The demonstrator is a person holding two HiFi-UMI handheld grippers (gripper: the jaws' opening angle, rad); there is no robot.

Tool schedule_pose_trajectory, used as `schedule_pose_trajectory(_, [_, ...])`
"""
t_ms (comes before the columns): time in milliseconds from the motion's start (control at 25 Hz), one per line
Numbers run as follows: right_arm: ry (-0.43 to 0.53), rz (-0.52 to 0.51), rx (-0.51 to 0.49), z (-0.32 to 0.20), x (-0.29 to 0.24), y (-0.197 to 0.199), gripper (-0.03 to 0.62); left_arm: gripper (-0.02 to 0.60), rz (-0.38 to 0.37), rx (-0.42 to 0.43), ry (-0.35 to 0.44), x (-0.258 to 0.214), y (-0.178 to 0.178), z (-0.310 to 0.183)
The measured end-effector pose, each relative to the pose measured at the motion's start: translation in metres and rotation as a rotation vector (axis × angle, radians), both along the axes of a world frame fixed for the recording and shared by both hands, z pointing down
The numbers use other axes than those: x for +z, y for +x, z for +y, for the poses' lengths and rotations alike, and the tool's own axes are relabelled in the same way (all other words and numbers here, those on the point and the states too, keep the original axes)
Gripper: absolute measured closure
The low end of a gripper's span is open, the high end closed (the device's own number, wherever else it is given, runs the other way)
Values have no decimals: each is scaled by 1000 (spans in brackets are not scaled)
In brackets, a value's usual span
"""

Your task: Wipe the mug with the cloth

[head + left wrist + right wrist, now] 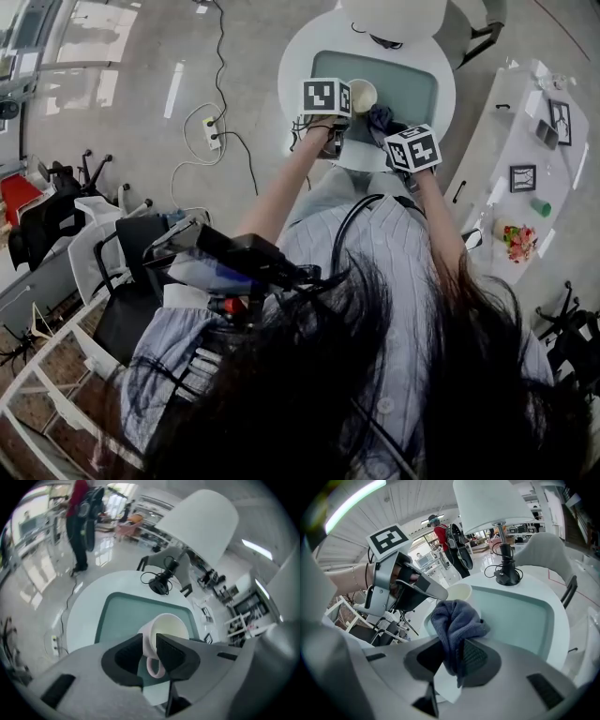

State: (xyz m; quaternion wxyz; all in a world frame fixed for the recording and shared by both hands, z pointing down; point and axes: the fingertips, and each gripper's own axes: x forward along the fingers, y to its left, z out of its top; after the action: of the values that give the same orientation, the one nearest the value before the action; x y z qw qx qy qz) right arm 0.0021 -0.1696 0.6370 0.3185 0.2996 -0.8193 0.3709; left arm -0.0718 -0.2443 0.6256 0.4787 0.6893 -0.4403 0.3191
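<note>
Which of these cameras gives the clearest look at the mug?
The left gripper view: the mug is close, its handle and inside showing, its wall pinched between the jaws. The head view shows the mug small, from above. The right gripper view shows only its rim behind the cloth.

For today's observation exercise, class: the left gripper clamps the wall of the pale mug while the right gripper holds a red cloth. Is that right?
Not quite. The cloth in the right gripper is dark blue, not red, as the right gripper view shows. The rest stands: the left gripper clamps the wall of the pale mug.
</note>
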Motion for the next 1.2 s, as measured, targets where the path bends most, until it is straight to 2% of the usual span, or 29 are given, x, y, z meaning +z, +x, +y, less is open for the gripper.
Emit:
schedule_pose_trajectory(120, [-2, 0, -21, 5, -1, -6, 499, 502, -162, 287, 138, -2, 3, -9])
schedule_pose_trajectory(200, [-2, -4, -29, 8, -1, -8, 499, 502, -222, 433, 205, -5, 10, -13])
schedule_pose_trajectory(400, [-4, -6, -38, 15, 0, -12, 499, 502, -260, 726, 297, -20, 27, -19])
schedule_pose_trajectory(600, [-1, -6, -28, 19, -3, -16, 499, 502, -340, 1130, 370, -18, 43, -17])
schedule_pose_trajectory(680, [-4, -7, -29, 20, -2, -18, 499, 502, -369, 1257, 383, -13, 48, -13])
schedule_pose_trajectory(800, [-8, -6, -28, 22, 0, -20, 499, 502, -430, 1411, 408, -4, 59, -8])
schedule_pose_trajectory(920, [-10, 0, -29, 24, 0, -23, 499, 502, -549, 1532, 460, 6, 63, -14])
schedule_pose_trajectory(1040, [-10, 3, -29, 24, 2, -25, 499, 502, -663, 1617, 510, 14, 63, -25])
schedule_pose_trajectory(1120, [-11, 5, -28, 23, 3, -26, 499, 503, -672, 1643, 497, 20, 62, -26])
schedule_pose_trajectory(1200, [-13, 6, -27, 24, 2, -28, 499, 505, -647, 1626, 467, 23, 59, -24])
